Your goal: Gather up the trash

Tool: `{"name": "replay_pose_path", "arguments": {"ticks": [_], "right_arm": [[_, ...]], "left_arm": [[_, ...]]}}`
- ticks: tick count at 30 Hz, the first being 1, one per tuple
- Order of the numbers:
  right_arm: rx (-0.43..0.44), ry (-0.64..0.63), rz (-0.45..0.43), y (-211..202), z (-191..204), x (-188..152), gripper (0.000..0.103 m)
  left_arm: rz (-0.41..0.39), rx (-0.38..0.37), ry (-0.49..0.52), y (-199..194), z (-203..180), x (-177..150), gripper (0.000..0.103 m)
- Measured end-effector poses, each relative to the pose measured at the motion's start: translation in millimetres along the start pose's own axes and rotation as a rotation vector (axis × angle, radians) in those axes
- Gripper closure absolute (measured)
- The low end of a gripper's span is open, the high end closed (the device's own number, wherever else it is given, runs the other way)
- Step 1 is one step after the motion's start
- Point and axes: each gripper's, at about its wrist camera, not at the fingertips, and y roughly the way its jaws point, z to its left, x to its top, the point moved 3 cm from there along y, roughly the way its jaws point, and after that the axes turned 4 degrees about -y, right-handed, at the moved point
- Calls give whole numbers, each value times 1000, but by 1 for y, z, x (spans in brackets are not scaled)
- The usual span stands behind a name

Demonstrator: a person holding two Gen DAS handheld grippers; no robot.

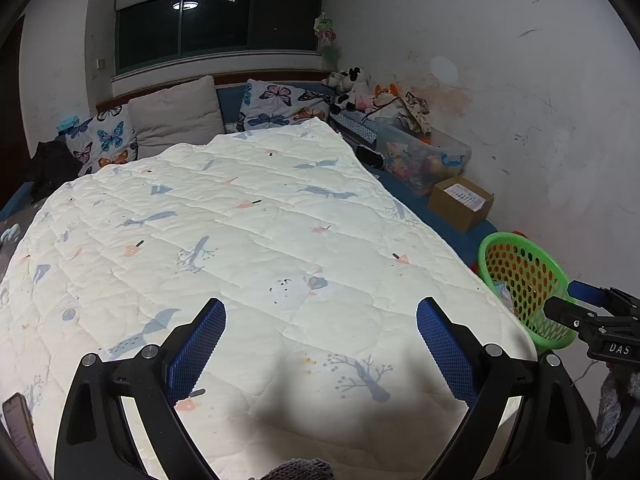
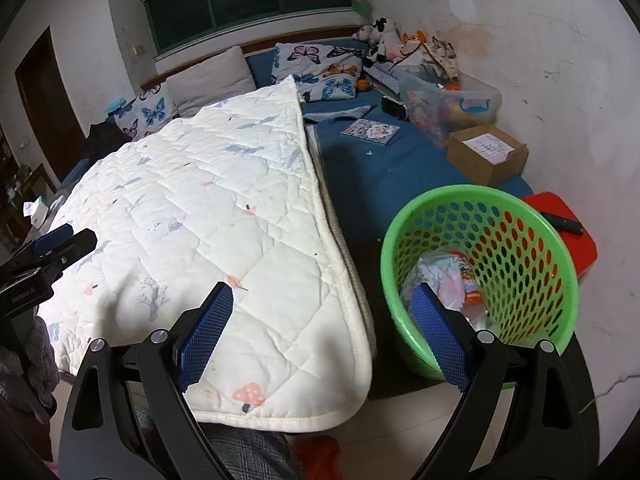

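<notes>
Right wrist view: the right gripper (image 2: 322, 334) hangs with jaws spread wide and empty, the green basket (image 2: 404, 236) of trash (image 2: 448, 280) at two o'clock beside the quilt (image 2: 200, 200). The left gripper (image 1: 320, 344) gapes empty over the quilt, basket at three o'clock

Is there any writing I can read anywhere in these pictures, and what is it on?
"DAS" on the right gripper body, seen from the left wrist view.
Lettering on the left gripper body: too blurred to read.
Label on the cardboard box: too small to read.
Booklet cover: no readable words.
</notes>
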Motion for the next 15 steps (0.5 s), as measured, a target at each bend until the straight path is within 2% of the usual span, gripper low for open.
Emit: {"name": "replay_pose_path", "arguments": {"ticks": [15], "right_arm": [[17,-19,12,8,14,3,12]], "left_arm": [[22,20,-29,3,10,-10,10]]}}
